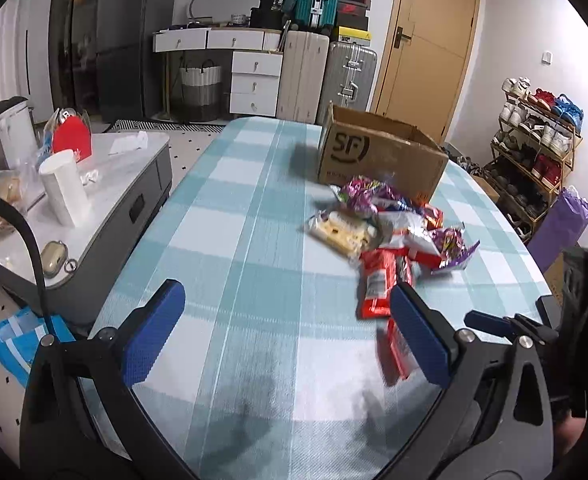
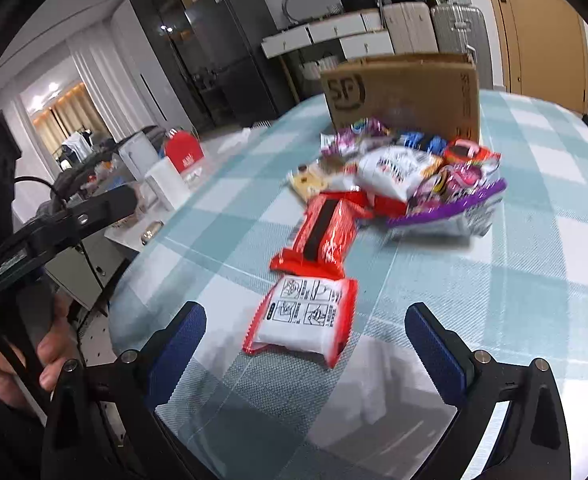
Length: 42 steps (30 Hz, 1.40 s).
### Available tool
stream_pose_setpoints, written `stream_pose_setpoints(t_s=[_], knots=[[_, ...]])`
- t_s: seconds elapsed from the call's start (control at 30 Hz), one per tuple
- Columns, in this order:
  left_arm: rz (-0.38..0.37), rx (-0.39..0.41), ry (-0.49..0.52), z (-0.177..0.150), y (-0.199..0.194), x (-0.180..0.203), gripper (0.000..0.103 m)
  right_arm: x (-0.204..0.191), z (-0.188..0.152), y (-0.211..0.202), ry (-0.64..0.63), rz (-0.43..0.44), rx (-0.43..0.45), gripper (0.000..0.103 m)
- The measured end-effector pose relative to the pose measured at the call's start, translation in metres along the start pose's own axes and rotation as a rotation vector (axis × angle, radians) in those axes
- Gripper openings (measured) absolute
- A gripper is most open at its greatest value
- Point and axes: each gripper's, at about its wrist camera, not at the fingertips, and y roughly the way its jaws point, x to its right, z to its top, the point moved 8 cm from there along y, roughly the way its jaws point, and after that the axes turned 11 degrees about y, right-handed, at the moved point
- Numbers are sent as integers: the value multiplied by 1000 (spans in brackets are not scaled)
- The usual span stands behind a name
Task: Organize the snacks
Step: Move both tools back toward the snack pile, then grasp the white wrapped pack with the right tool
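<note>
Nothing looks sorted yet, as far as the views show: the snacks (image 2: 394, 184) lie in a loose heap on the table (image 1: 234, 220), just in front of the open cardboard box (image 1: 378, 152), whose inside is hidden; every packet is probably left to move. Both the left tongs (image 1: 286, 332) and the right tongs (image 2: 306, 344) stand spread wide and hold nothing; the right ones frame a flat red-and-white packet (image 2: 302, 320) lying nearest. The wrappers are glossy, crinkled foil and plastic, pillow-shaped, in red, purple and white; the box is stiff, matte and square-edged; the tablecloth is a woven blue-and-white check.
</note>
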Motion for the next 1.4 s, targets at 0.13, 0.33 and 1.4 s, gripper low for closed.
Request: stream_pose_setpoints(t_s=[0.13, 0.33, 1.4], knots=[[-9, -19, -8, -14, 5, -2, 102, -3, -3, 16, 1, -20, -26, 102], [-22, -62, -26, -35, 14, -8, 102, -8, -7, 29, -23, -37, -38, 98], [-97, -182, -14, -53, 48, 19, 102, 32, 11, -20, -35, -35, 100, 55]])
